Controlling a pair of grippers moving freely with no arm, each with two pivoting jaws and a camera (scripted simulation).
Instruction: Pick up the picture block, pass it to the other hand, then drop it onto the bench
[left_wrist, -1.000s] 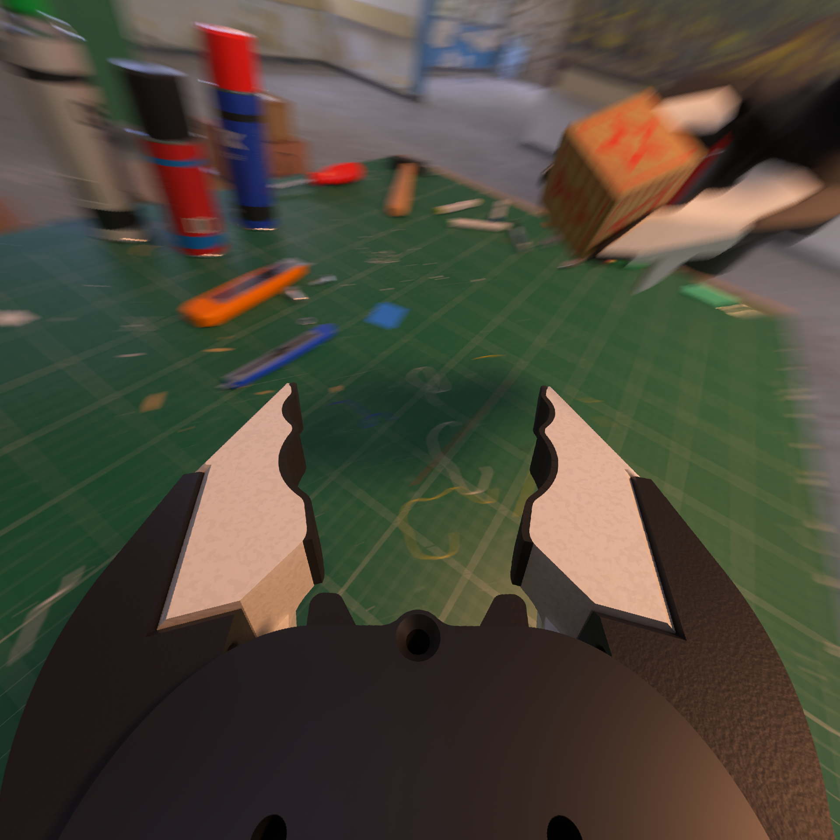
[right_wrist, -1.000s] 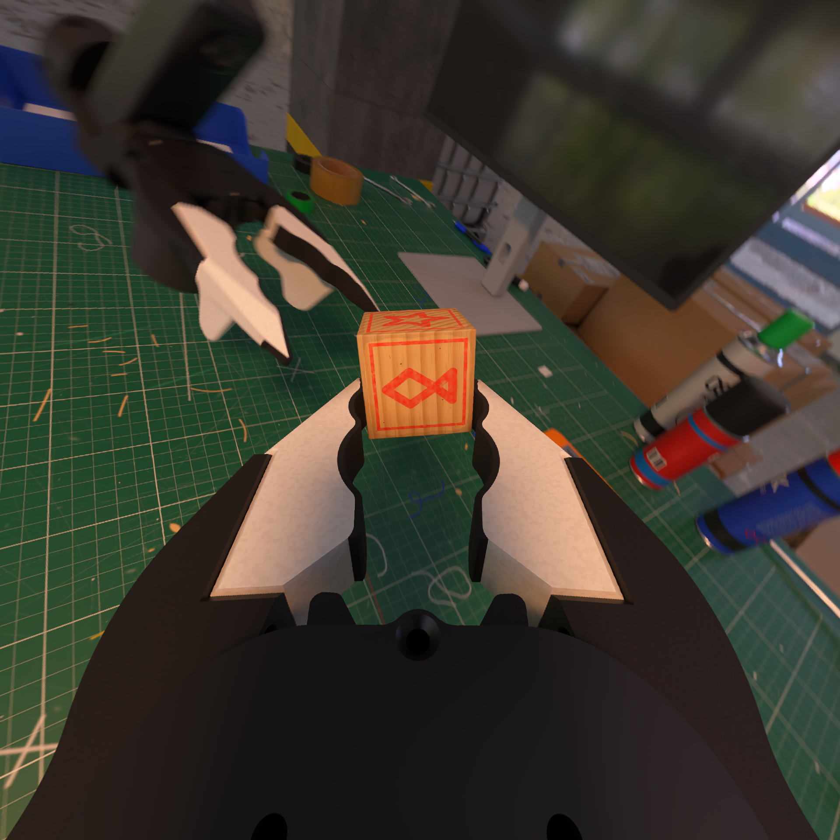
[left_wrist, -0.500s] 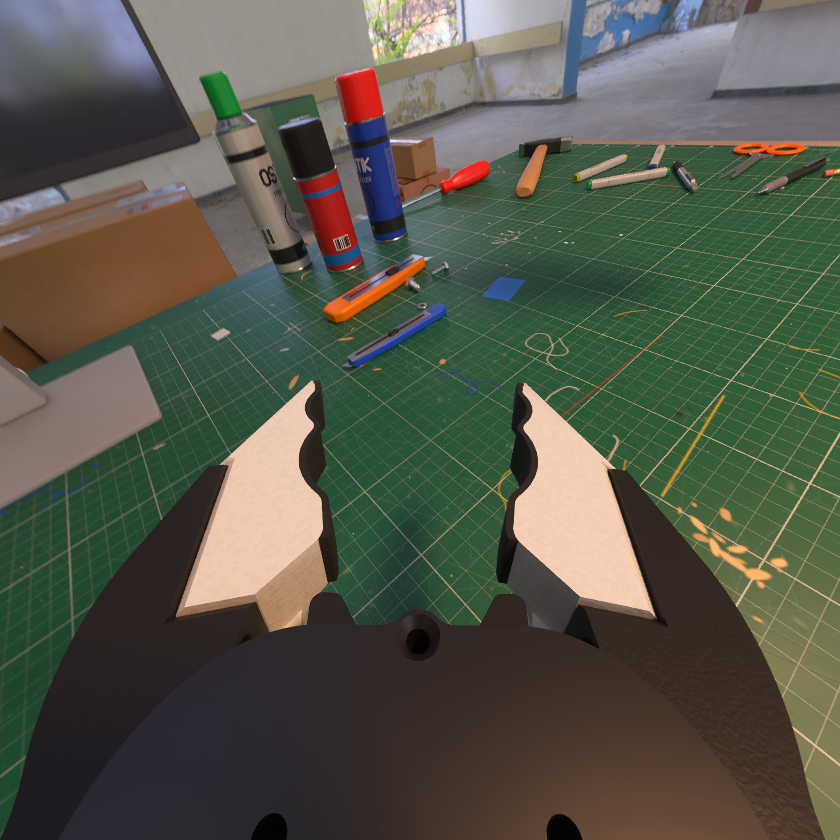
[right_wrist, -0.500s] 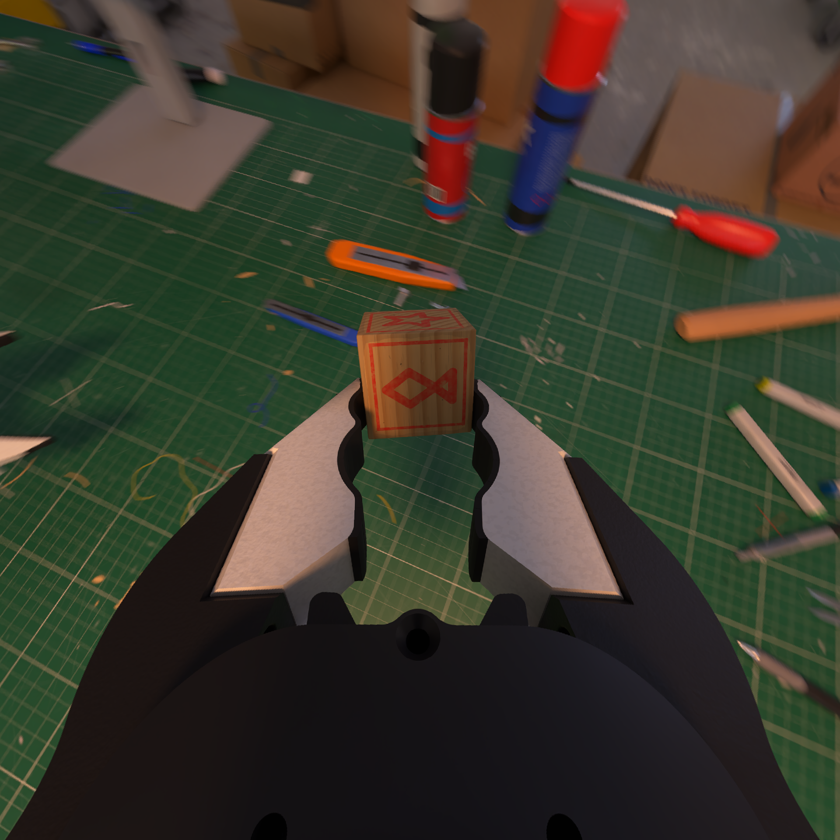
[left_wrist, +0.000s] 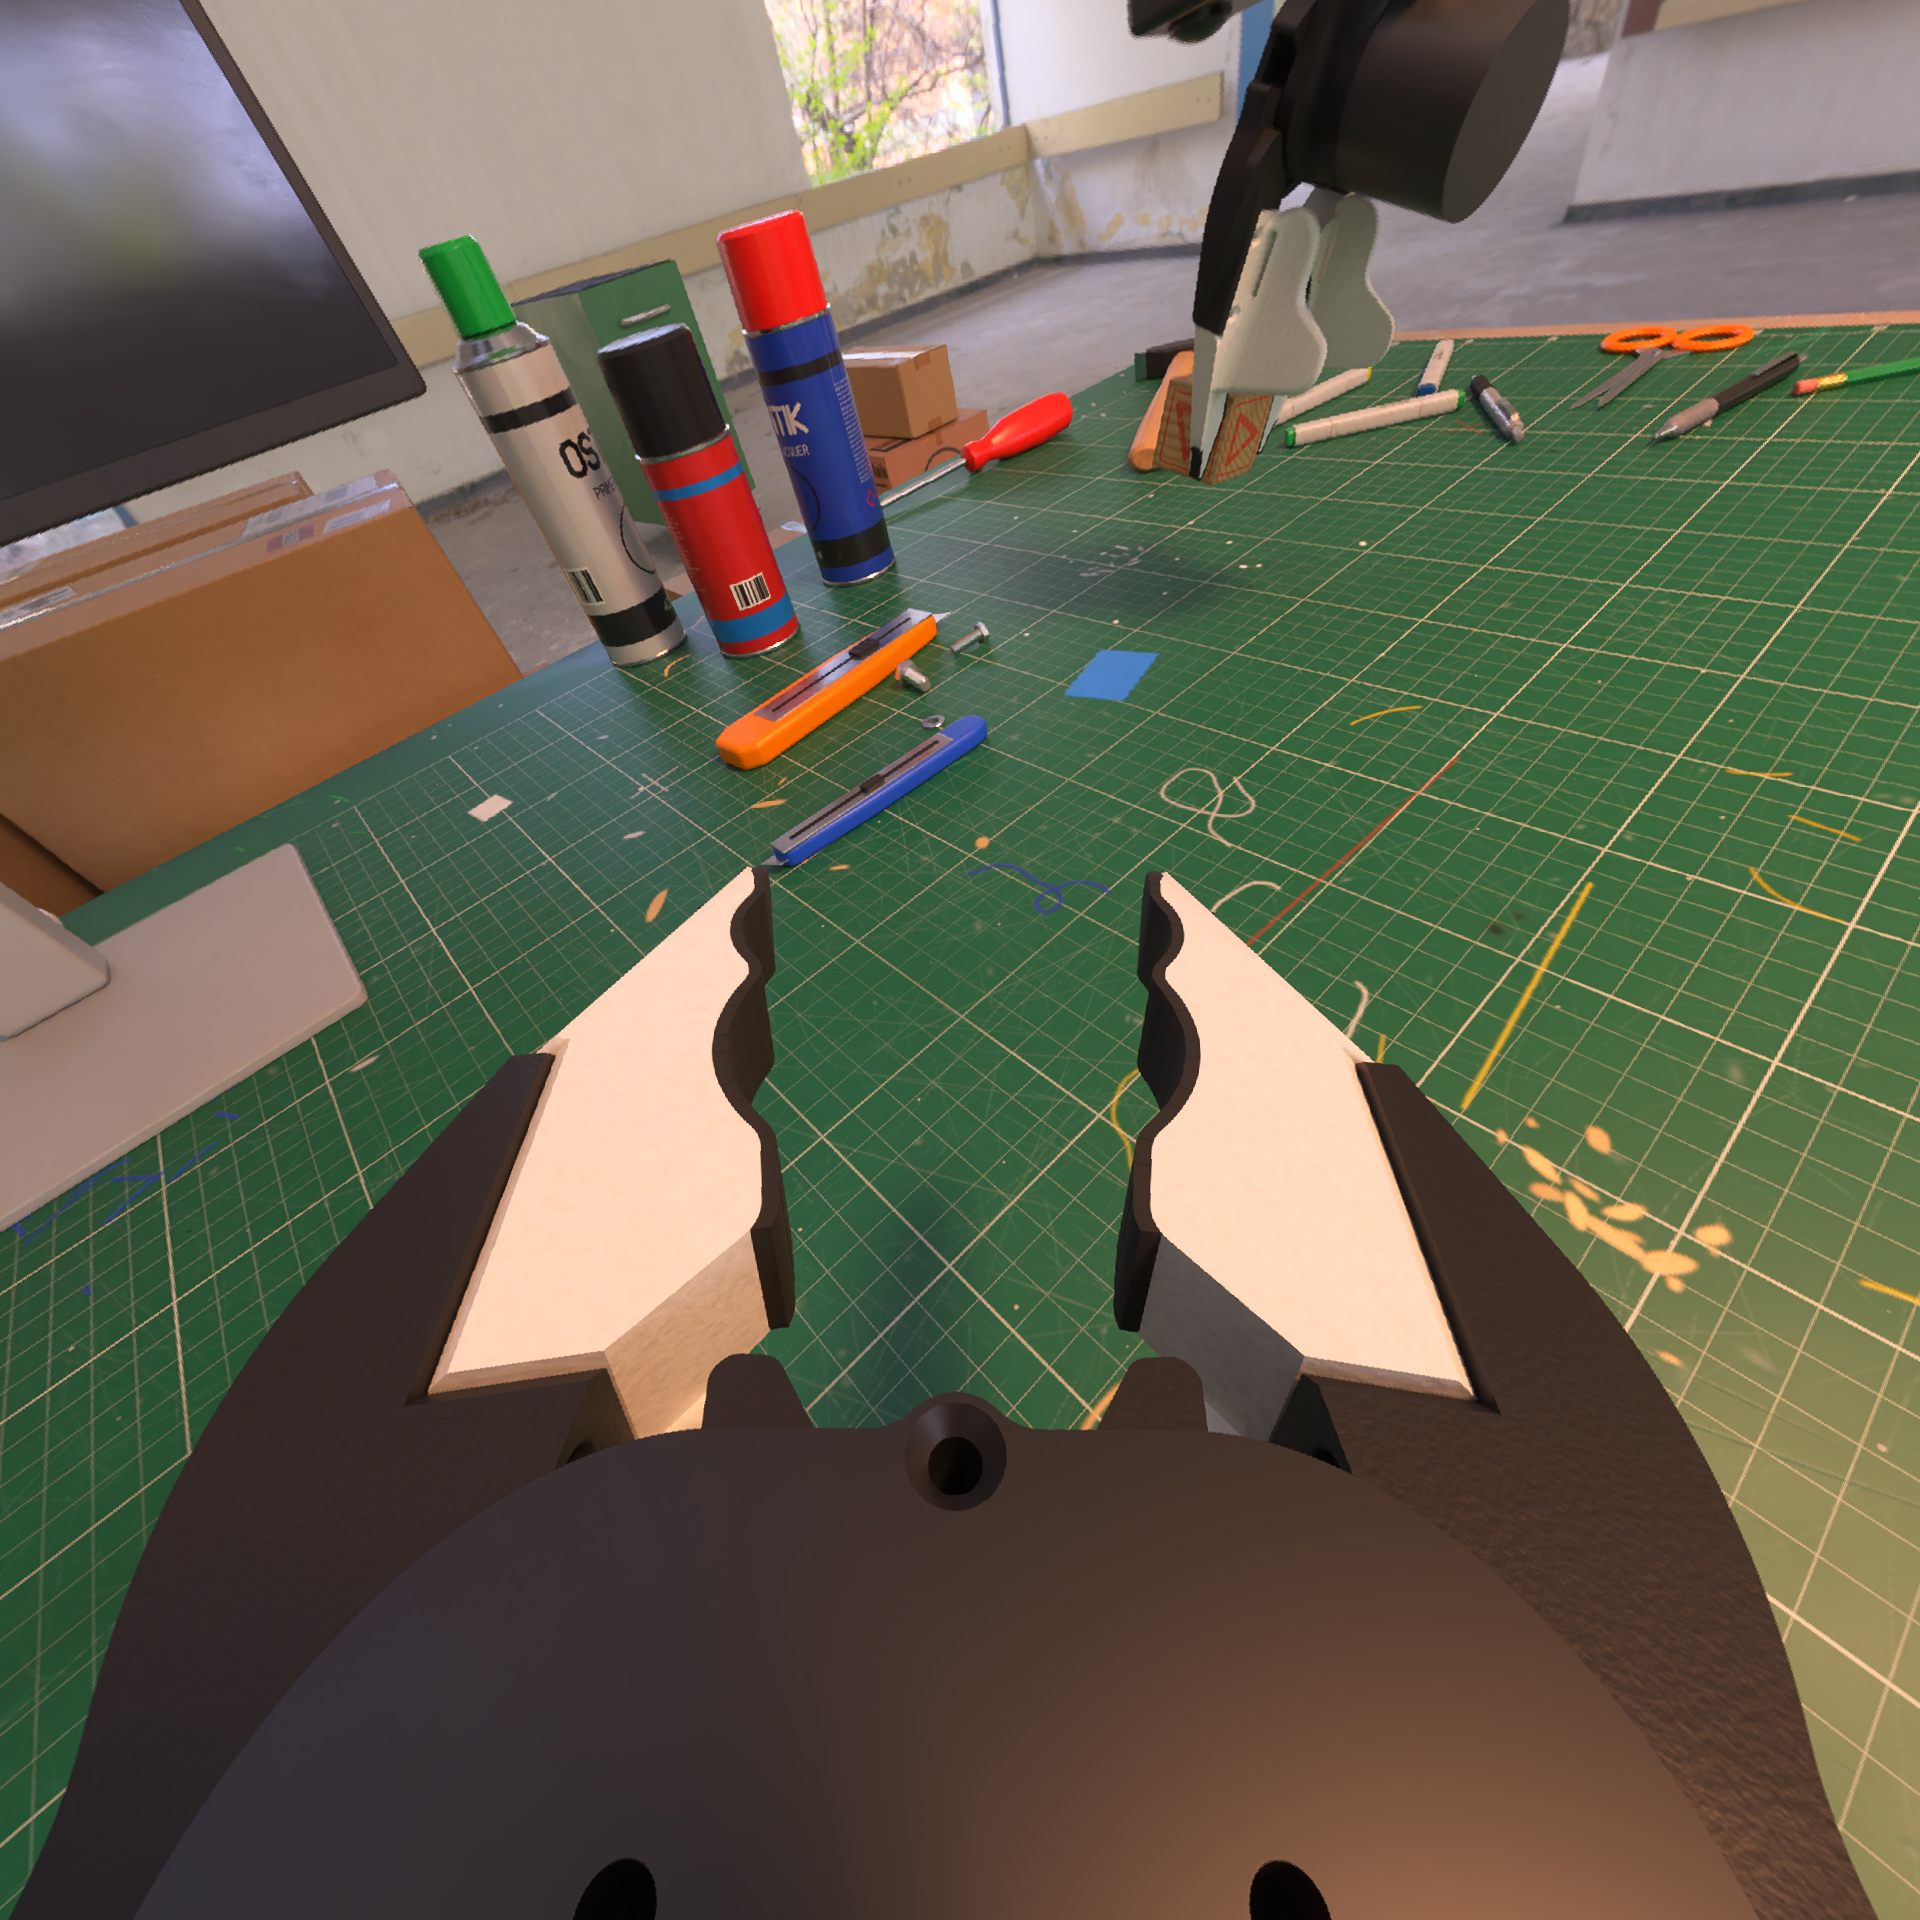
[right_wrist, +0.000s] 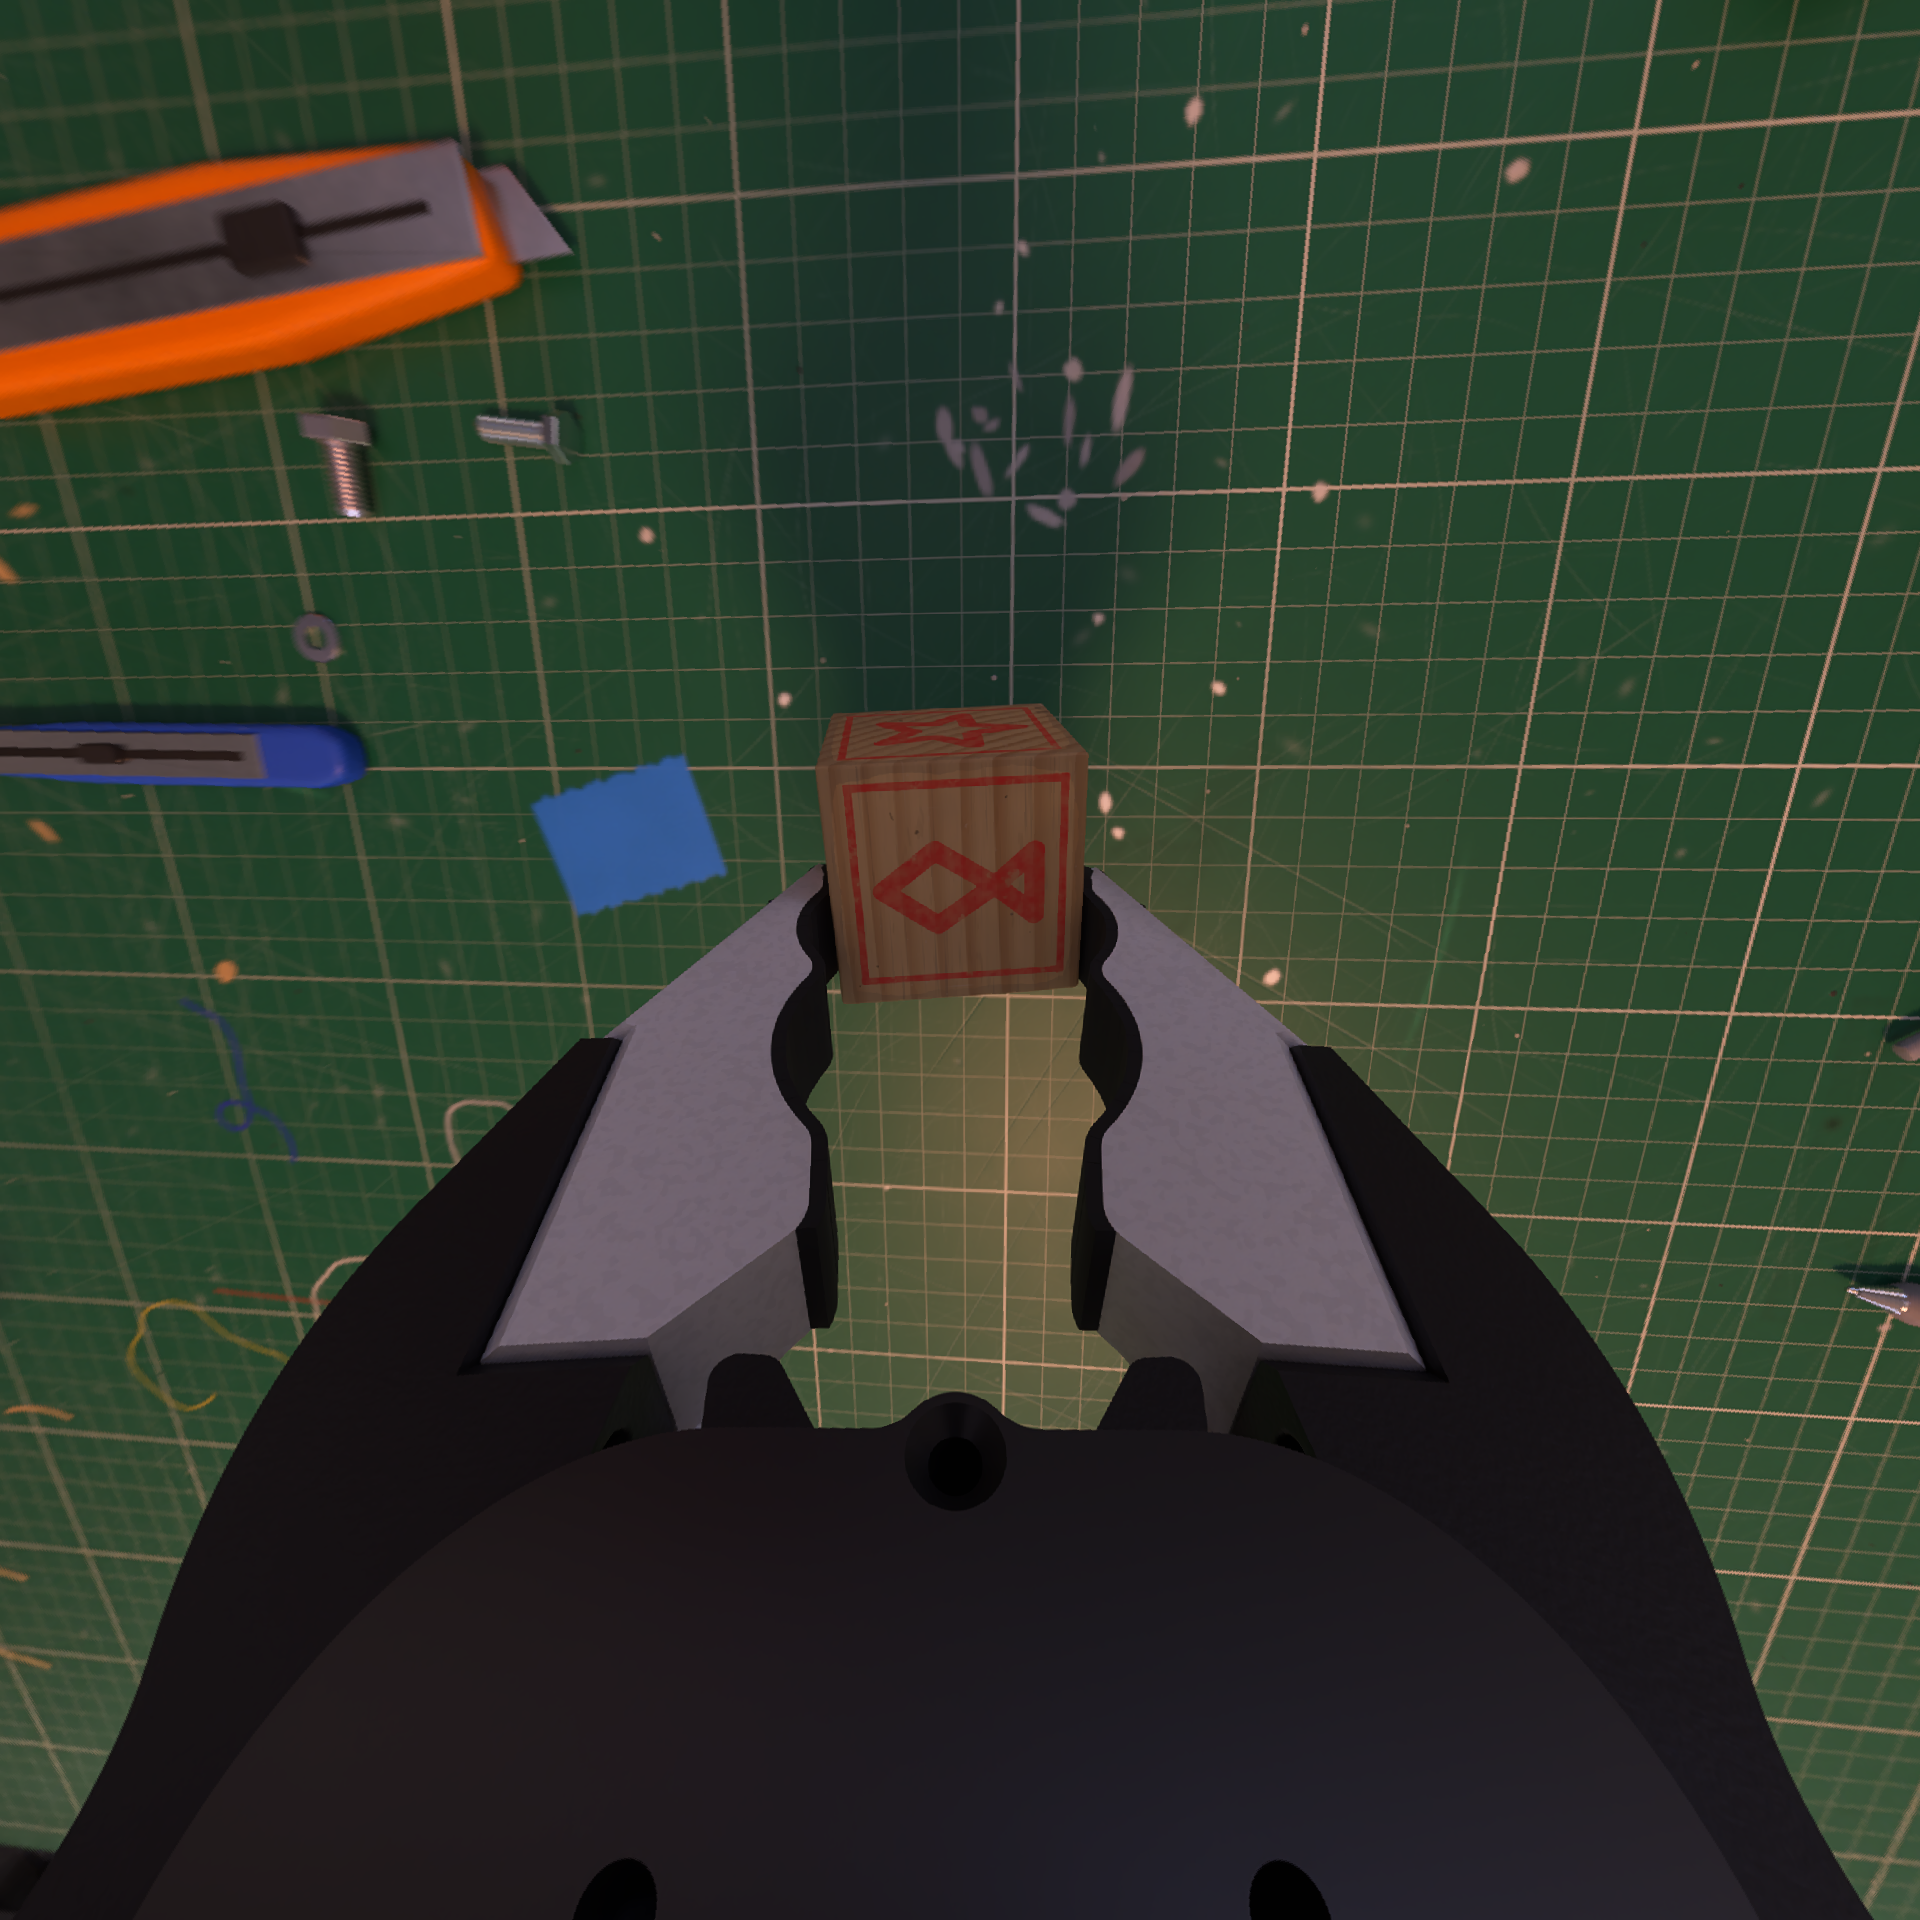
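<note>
Your right gripper (right_wrist: 954, 904) was clenched on the block (right_wrist: 951, 857), pointing down above the mat (right_wrist: 1455, 623). Your left gripper (left_wrist: 954, 925) stood spread, empty. The block looked light, stiff wood; flat opposite faces suited your grip.

1. A green gridded cutting mat (left_wrist: 1558, 644) covered the bench, scuffed with paint flecks and pen marks.
2. A dark flat monitor screen (left_wrist: 156, 260) loomed at the left on a pale grey square base (left_wrist: 177, 1039).
3. Brown cardboard boxes (left_wrist: 239, 644) stood beyond the mat's edge.
4. A cream plastered wall (left_wrist: 582, 125) with peeling paint ran behind.
5. Daylight came through an opening showing green foliage (left_wrist: 883, 73).
6. A grey concrete floor (left_wrist: 1662, 260) stretched to the right.
</note>
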